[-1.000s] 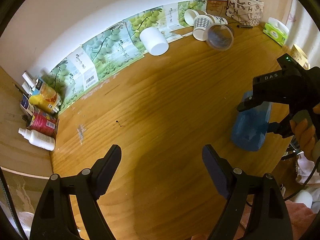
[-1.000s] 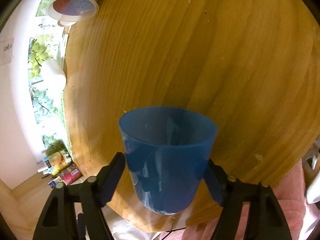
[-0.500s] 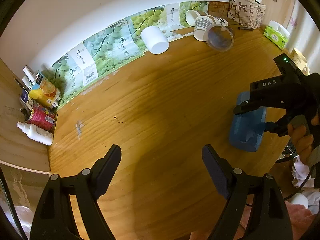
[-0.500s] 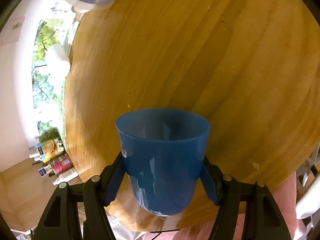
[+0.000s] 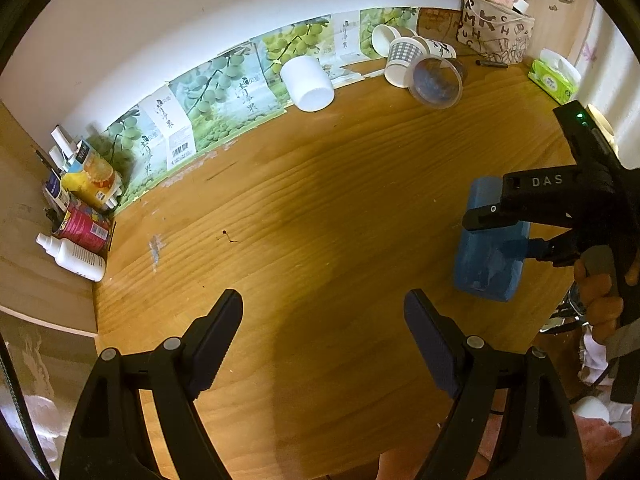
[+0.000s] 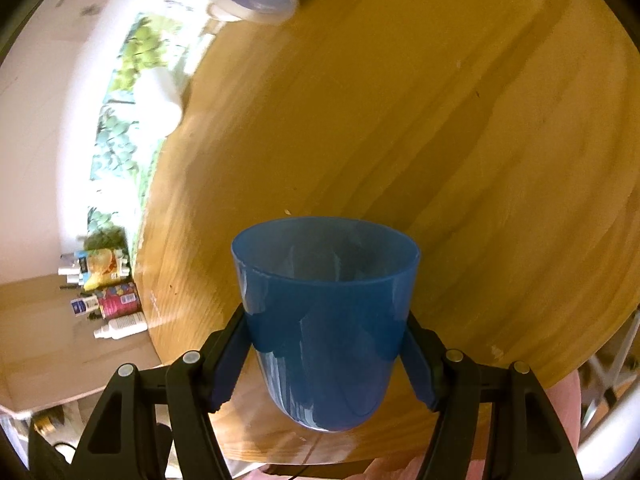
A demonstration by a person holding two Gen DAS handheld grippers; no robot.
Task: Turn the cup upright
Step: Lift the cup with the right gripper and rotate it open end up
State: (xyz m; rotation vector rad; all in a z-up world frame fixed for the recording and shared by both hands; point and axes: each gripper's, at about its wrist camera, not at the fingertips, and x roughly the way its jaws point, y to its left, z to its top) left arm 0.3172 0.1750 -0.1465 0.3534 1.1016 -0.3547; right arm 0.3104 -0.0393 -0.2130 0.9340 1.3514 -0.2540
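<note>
Closest in, the right gripper (image 6: 326, 344) has both fingers pinched against the sides of the blue plastic cup (image 6: 326, 320), gripping it around the lower half of its body. In the right wrist view the rim points away along the fingers; from the left wrist view the cup (image 5: 490, 256) seems tilted over near the right edge of the wooden table (image 5: 320, 208), though whether it touches the wood I cannot tell. The left gripper (image 5: 322, 336) hangs over the near part of the table with its fingers spread wide and nothing between them.

Farther back, a white cup (image 5: 307, 83) lies on its side, and a cluster of paper cups (image 5: 416, 64) lies tipped by the wall.

By my reckoning the grasp is made, but the turn to upright, the set-down and the release remain.
</note>
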